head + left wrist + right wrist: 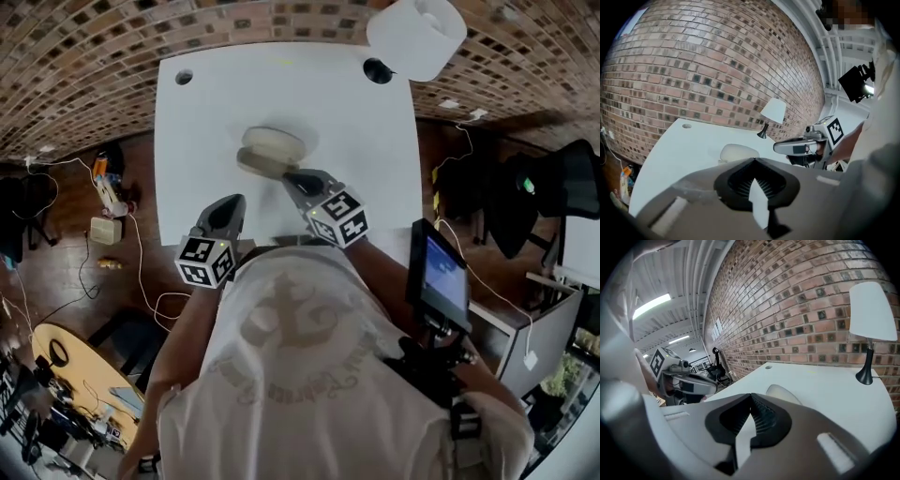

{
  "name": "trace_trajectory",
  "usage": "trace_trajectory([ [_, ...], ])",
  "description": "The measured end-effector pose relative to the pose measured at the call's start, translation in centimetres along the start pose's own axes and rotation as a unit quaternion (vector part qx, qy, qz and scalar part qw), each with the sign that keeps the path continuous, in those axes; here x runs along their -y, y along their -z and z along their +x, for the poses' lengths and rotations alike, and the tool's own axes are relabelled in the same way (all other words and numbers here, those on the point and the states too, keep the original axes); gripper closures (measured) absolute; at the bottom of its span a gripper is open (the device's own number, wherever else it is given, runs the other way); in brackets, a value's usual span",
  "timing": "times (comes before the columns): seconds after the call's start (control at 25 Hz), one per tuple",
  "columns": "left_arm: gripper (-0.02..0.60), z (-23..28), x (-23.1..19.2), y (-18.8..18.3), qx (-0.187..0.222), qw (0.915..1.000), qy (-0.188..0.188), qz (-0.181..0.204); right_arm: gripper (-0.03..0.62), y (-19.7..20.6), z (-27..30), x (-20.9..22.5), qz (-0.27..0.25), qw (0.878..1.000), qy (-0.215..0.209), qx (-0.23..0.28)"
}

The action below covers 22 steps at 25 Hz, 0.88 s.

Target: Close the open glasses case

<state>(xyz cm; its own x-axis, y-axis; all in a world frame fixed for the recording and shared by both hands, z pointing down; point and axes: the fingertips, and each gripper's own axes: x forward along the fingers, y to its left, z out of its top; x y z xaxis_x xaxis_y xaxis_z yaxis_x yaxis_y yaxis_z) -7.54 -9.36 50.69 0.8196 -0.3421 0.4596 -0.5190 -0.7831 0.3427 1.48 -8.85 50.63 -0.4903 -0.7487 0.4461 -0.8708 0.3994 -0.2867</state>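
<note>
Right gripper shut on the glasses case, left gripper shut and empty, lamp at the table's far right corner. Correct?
No. The right gripper is shut but empty: the right gripper view shows its jaws together, the glasses case lying ahead of them. The left gripper and the lamp are as stated.

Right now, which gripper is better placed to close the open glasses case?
The right, I judge. The right gripper has its shut tip almost at the near edge of the glasses case, while the left gripper, also shut, is farther back, with bare table between.
</note>
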Motion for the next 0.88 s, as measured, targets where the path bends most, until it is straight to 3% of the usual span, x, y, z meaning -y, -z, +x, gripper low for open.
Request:
trace_trajectory([
  [0.12, 0.575, 1.5, 1.2, 0.3, -0.010, 0.9999, -0.006, -0.008, 0.588, 0.8, -0.8, 1.6, 0.006, 1.000, -0.012, -0.010],
  [0.4, 0.575, 4.1, 2.0, -0.6, -0.026, 0.9996, 0.012, -0.003, 0.588, 2.0, -0.4, 5.6, 0.022, 1.000, 0.007, -0.021],
  [0.56, 0.575, 4.6, 2.1, -0.5, -0.030, 0.9995, -0.002, -0.010, 0.585, 1.5, 0.8, 7.9, -0.009, 0.999, -0.006, -0.032],
  [0.88, 0.575, 3.9, 1.6, 0.3, -0.033, 0.9972, -0.050, -0.045, 0.505, 0.3, 5.0, 11.7, -0.058, 0.996, -0.039, -0.061],
])
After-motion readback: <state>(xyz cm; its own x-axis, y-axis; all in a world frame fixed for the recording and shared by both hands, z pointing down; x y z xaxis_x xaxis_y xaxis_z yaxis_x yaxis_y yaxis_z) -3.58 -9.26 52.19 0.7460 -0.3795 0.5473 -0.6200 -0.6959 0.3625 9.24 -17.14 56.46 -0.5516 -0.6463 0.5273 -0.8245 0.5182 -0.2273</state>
